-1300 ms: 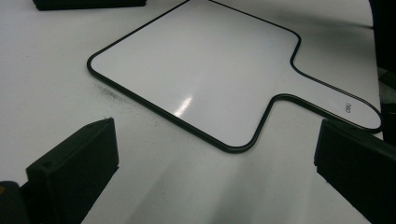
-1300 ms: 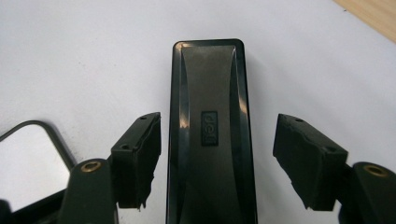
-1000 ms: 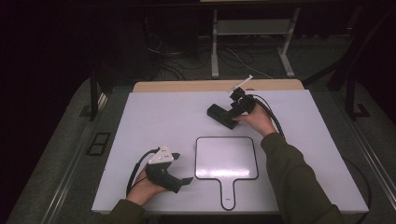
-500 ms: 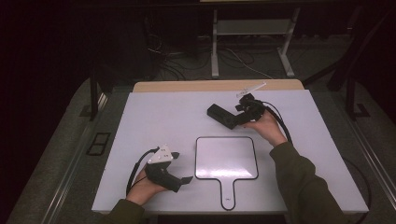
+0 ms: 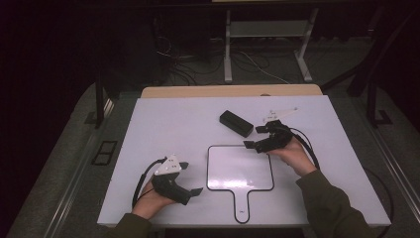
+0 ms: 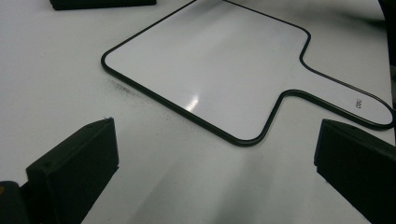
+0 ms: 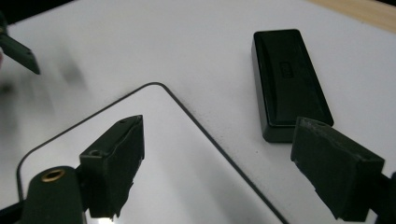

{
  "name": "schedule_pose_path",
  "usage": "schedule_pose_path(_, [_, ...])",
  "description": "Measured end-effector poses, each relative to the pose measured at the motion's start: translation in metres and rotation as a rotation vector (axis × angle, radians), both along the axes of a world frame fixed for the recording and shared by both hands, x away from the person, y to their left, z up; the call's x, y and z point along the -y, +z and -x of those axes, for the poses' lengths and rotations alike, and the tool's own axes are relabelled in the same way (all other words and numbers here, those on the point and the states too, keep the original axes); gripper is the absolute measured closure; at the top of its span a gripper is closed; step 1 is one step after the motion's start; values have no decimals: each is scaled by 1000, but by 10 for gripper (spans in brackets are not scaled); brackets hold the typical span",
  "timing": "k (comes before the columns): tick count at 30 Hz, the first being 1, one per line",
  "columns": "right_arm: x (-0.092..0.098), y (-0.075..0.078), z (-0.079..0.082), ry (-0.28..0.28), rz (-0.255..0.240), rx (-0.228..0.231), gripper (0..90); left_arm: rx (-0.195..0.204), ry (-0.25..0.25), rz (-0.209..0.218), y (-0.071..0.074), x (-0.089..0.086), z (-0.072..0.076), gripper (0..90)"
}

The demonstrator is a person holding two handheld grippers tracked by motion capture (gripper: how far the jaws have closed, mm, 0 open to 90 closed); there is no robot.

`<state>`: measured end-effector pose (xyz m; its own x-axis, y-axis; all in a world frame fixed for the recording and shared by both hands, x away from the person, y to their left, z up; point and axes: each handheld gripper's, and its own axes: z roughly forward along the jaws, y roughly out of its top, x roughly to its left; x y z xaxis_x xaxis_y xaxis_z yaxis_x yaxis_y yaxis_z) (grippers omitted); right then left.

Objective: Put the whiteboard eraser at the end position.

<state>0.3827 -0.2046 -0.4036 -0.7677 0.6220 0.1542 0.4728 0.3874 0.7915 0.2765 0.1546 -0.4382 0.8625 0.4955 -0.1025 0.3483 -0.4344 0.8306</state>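
A black rectangular block (image 5: 236, 123) (image 7: 289, 79) lies flat on the white table, just beyond the top right corner of a white paddle-shaped board with a black rim (image 5: 240, 168) (image 6: 210, 60) (image 7: 187, 177). My right gripper (image 5: 254, 137) (image 7: 219, 163) hovers over that corner, to the near right of the block and apart from it. Its jaws have just been opening and hold nothing. My left gripper (image 5: 189, 178) (image 6: 215, 163) rests on the table left of the board, open and empty, pointing at the board's handle (image 6: 345, 93).
The white table top (image 5: 173, 124) has bare room to the left and at the far side. A wooden strip (image 5: 230, 91) runs along its far edge. Beyond stand a metal frame (image 5: 228, 49) and cables on a dark floor.
My right gripper has drawn back from the black block toward the near right and now stands over the board's corner, jaws wider. The block stays where it lay. The left gripper has not moved.
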Motion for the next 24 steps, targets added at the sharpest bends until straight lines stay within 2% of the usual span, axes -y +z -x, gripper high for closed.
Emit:
schedule_pose_path(1, [1, -1, 4, -5, -1, 17, 156, 0, 0, 0, 0, 0, 0, 0])
schedule_pose_path(3, [3, -1, 10, -25, 26, 41, 123, -1, 2, 0, 0, 0, 1, 0])
schedule_pose_path(5, [7, -2, 17, -37, 31, 45, 123, 2, 2, 1, 0, 0, 2, 0])
schedule_pose_path(9, [22, -7, 32, -43, 0, 27, 122, 3, -2, -1, 0, -1, 2, 0])
schedule_pose_path(13, [28, -12, 42, -56, 17, 27, 122, 3, -2, -2, 1, -1, 2, 0])
schedule_pose_path(17, [35, -14, 54, -63, 1, 33, 122, 3, 0, 2, 1, -1, 3, 0])
schedule_pose_path(21, [39, -17, 65, -76, 3, 56, 122, 3, 3, 2, 1, -2, 4, 0])
schedule_pose_path(24, [41, -19, 72, -73, 0, 58, 122, 1, 3, 1, 1, -2, 4, 0])
